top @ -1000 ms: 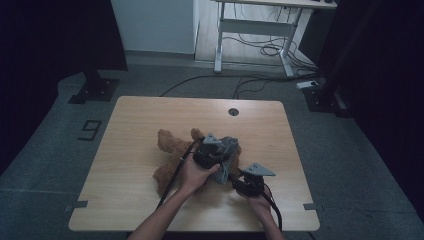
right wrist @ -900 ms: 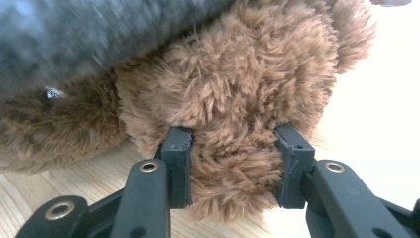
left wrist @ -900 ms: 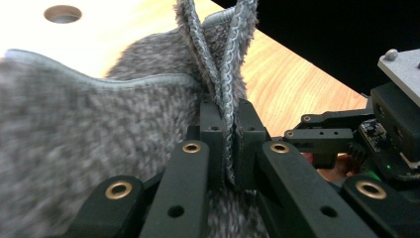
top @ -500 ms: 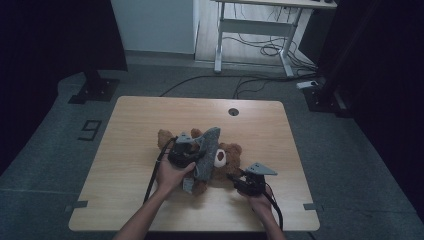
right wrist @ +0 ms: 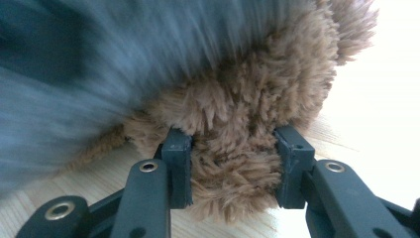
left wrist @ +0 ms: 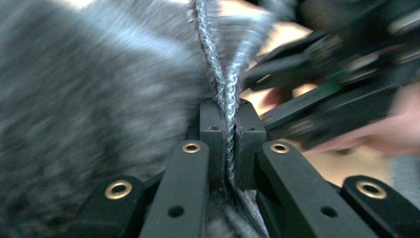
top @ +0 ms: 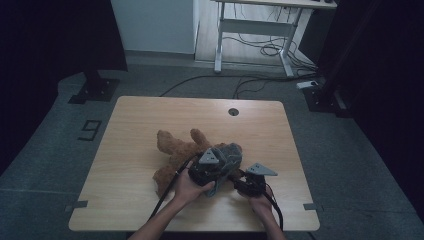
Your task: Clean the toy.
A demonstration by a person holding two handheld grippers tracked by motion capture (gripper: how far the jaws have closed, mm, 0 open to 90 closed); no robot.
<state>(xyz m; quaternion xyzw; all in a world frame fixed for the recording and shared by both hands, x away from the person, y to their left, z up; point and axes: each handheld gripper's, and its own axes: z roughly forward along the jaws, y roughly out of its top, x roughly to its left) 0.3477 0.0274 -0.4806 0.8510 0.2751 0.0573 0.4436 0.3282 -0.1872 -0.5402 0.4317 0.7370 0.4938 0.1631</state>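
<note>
The left gripper [left wrist: 227, 148] is clamped on the ribbed hem of a grey knit garment [top: 227, 156]; the right gripper [right wrist: 233, 168] pinches a limb of the brown plush bear [top: 175, 152]. The bear lies centre-table [top: 150, 110], its legs towards ten o'clock. Both look soft, light and floppy: grip the hem, not loose fabric. The fur is shaggy, the knit finer.

Both forearms enter the high view from about 6 o'clock. The left hand [top: 184, 186] reaches toward 1 o'clock, carrying the left gripper [top: 212, 167]; in the left gripper view its jaws are pinched tight together on a fold of grey knit cloth [left wrist: 99, 89]. The right hand [top: 260, 204] sits at 4 o'clock of the left, its right gripper [right wrist: 233, 166] pointing toward 11 o'clock, jaws partly closed, clamping a limb of the brown plush toy [right wrist: 257, 104].
</note>
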